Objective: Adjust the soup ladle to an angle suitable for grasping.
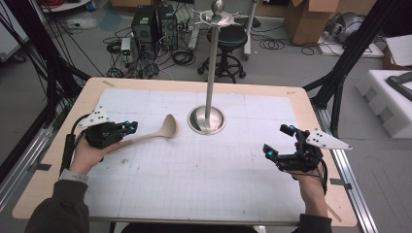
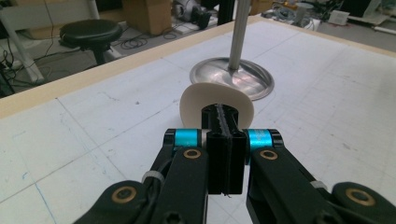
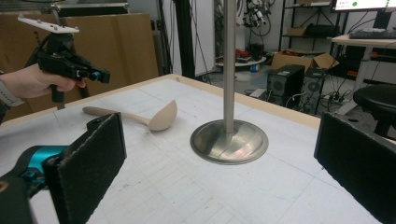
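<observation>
Grasping comes first: our left gripper (image 1: 127,127) is clamped on the beige plastic ladle's (image 1: 165,127) handle (right gripper (image 1: 278,140) gapes empty), so next we lift toward the steel stand (image 1: 209,92).

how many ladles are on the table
1. The ladle lies on the white mat, just left of the metal stand's round base, bowl toward the base and handle running back under the left gripper. Nothing on the table looks big enough to hide another.
</observation>
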`<state>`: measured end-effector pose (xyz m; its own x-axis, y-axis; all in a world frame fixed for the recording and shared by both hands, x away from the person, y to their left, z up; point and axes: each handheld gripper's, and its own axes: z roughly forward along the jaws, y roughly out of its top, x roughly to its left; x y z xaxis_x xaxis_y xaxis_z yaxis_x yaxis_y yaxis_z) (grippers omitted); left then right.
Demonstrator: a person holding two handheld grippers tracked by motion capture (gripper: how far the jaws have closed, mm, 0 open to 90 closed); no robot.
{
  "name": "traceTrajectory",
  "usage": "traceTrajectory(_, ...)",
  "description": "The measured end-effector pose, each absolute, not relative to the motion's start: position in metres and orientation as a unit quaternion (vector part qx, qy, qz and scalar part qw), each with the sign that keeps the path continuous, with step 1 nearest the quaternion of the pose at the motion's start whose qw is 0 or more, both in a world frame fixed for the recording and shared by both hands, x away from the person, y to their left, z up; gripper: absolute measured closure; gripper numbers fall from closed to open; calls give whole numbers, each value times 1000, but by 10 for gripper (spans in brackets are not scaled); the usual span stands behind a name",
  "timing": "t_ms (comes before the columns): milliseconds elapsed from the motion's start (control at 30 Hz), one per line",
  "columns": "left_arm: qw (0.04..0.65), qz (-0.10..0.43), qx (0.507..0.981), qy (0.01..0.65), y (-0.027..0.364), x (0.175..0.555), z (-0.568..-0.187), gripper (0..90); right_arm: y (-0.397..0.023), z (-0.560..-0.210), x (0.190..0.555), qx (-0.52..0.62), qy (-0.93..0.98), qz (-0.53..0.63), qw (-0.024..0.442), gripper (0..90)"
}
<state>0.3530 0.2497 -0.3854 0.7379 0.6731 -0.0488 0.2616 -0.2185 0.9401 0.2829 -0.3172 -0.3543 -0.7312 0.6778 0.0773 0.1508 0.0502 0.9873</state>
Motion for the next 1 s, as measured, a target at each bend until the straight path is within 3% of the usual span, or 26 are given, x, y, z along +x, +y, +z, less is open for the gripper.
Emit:
traceTrajectory(300,517,158,774,330,228,377,-395,898,-320,-354,283,306,686,623,219,11)
traceTrajectory(467,524,163,759,351,227,390,-407,898,-321,-354,283,306,683,627,217,11)
traceTrajectory(1000,461,154,784,387,219,412,-434,898,-319,-355,285,306,685,626,214,11)
